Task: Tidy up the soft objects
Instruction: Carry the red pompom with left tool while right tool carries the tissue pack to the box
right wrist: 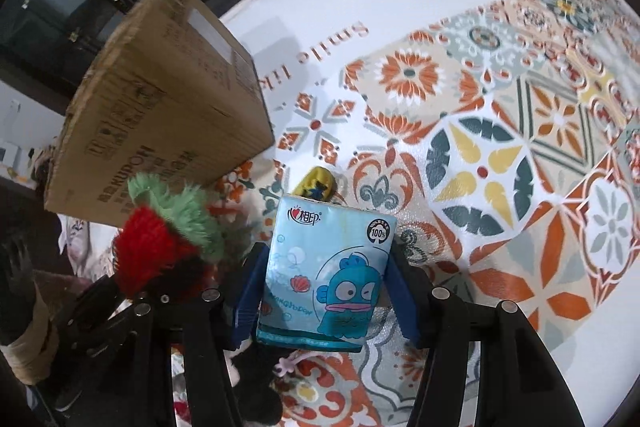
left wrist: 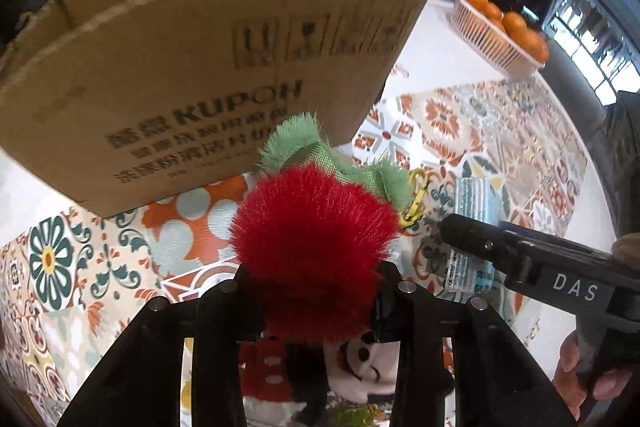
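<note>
The left tongs [left wrist: 316, 303] squeeze the light, squashy red plush [left wrist: 312, 243] mid-body, while the right tongs [right wrist: 326, 291] clamp the soft, slippery tissue pack [right wrist: 326, 275] by its sides.

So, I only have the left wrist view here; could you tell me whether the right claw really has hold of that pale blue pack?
Observer: Yes, the right claw has its blue pads pressed on both sides of the tissue pack.
Operator: Thank you. What is printed on its front?
Observer: A blue cartoon fish, facing the right wrist camera.
Operator: And is anything lying just beyond it?
Observer: A small yellow and dark blue item lies on the tablecloth just past the pack's far edge; I cannot tell what it is.
</note>
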